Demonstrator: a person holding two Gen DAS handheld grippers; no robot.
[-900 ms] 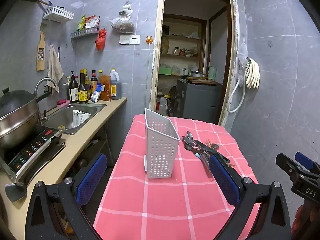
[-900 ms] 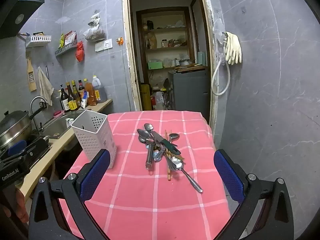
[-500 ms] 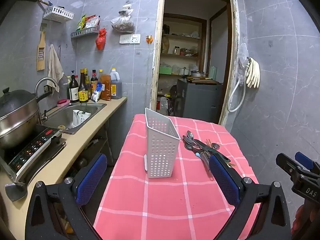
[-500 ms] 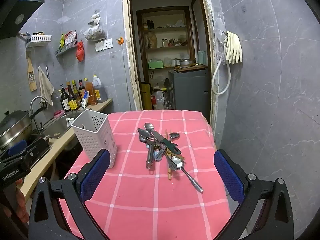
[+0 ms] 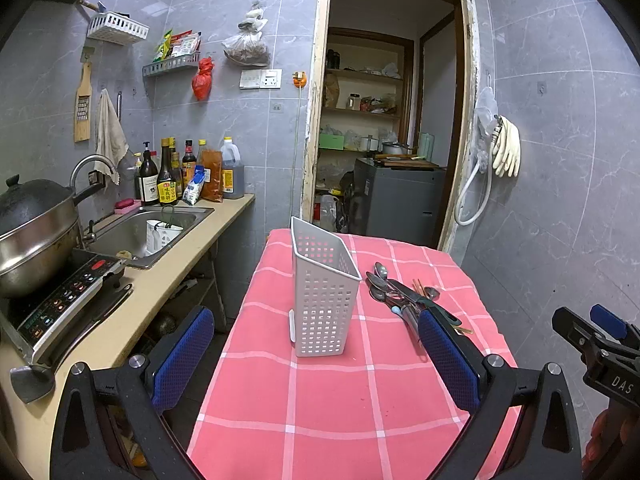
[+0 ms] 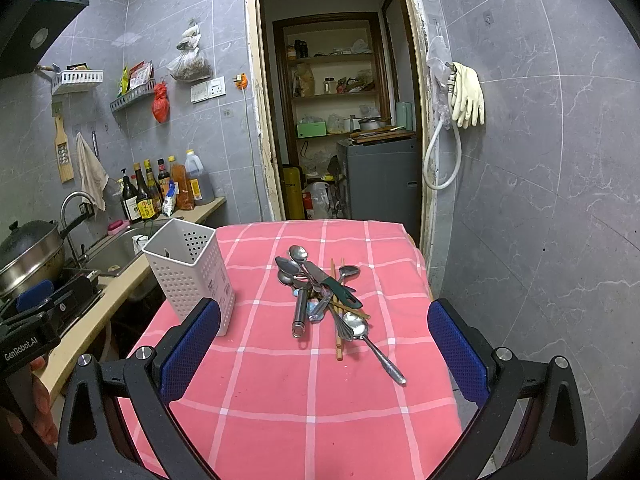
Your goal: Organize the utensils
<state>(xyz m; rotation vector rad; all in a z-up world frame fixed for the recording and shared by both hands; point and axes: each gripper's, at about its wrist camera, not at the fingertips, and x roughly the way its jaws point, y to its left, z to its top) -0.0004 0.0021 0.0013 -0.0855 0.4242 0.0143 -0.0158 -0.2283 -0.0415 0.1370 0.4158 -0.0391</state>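
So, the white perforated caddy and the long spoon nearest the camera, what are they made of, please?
White perforated caddy: probably matte plastic; moulded walls with even rows of holes and no gloss. Long spoon: apparently polished steel; its silvery bowl reflects the light.

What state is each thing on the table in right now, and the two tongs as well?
White holder: upright, nothing visible inside.
Utensil pile: loose heap on the cloth, beside the holder, apart from it.
Long spoon: lying flat at the near edge of the pile.
Left tongs: open, holding nothing.
Right tongs: open, holding nothing.
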